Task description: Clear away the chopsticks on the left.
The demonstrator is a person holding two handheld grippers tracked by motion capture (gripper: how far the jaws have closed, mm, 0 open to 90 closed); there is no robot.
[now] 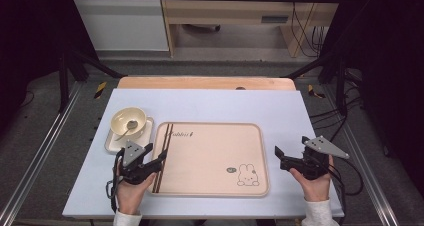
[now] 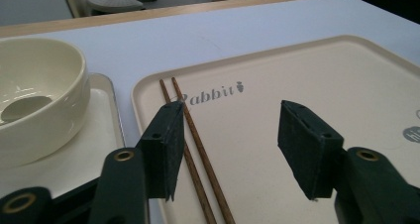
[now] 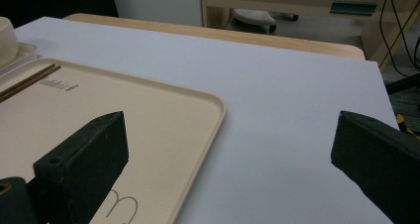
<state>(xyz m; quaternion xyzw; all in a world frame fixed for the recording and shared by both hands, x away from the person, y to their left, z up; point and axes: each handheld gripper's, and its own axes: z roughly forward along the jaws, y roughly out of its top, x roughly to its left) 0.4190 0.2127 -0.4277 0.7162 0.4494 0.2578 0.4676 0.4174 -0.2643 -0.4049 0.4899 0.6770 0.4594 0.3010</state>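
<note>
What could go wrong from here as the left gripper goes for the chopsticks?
1. The chopsticks lie flat and close together on the tray; the open left gripper may catch only one or roll them apart.
2. The bowl holding a spoon sits just beyond that gripper; a sideways sweep might bump it.
3. Pressing down may slide the tray.

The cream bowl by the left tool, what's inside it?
The cream bowl holds a spoon, head resting on the bottom, handle leaning toward the rim. No food is visible. In the left gripper view the bowl's near wall hides most of the inside.
</note>
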